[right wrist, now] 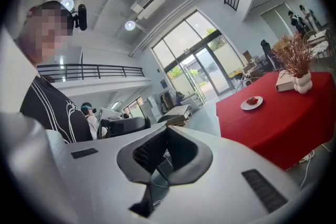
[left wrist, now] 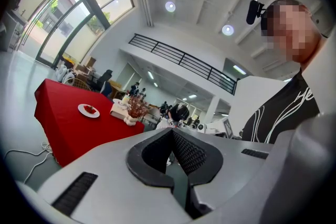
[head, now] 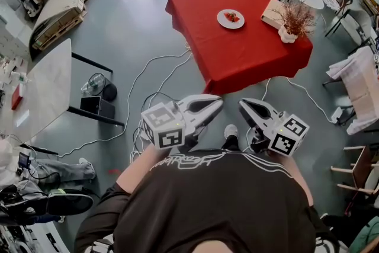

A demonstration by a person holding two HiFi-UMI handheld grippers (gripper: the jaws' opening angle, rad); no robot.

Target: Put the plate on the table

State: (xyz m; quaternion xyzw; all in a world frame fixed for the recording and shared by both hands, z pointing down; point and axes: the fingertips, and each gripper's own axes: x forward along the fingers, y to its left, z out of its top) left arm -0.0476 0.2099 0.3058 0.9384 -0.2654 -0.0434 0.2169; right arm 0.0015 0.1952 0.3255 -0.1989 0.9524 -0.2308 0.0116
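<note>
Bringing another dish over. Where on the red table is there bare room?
Bare: the near half of the red table, from the plate to the front edge, and the strip left of the plate. Crowded: the right side, with a box and a vase of twigs.

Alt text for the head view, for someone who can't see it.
A person in a dark top holds a grey left gripper and right gripper, jaws together and empty, short of a red-clothed square table. On it sit a round white plate of red food, a flat tan box and a white vase of dried twigs.
</note>
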